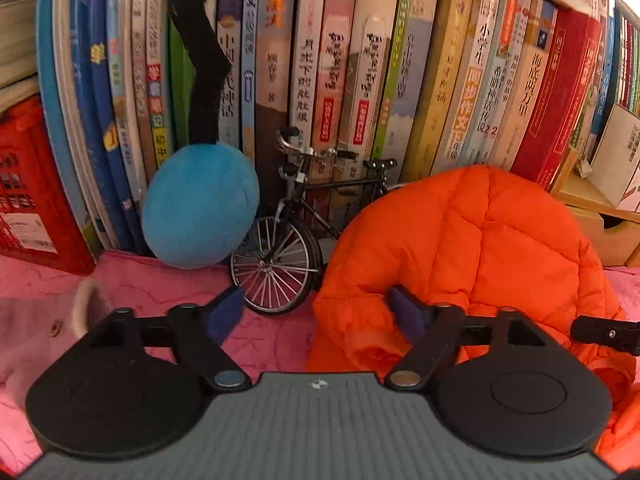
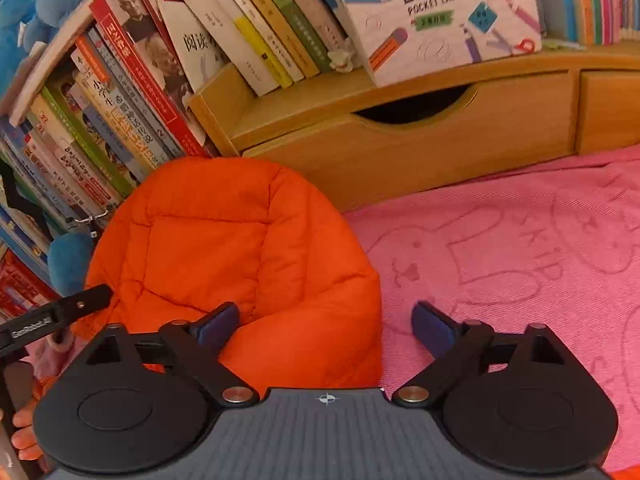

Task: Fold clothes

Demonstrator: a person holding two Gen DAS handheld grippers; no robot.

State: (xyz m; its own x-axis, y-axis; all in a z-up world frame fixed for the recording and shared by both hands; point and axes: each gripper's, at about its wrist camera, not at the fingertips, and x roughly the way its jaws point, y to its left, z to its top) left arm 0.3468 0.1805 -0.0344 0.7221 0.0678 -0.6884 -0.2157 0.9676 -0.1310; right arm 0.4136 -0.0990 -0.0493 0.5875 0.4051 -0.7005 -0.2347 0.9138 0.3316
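One orange quilted jacket [image 1: 480, 248] lies at centre on one pink blanket [image 2: 520, 248]. One blue plush ball [image 1: 200, 208] sits at nine o'clock, one model bicycle [image 1: 296, 220] beside it. One red crate [image 1: 28, 192], one printer box [image 2: 440, 12], two wooden drawers [image 2: 460, 140] at twelve o'clock; books too many to count.

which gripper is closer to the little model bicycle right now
Left. The left gripper sits just in front of the model bicycle's wheel; the right gripper is past the orange jacket, farther off.
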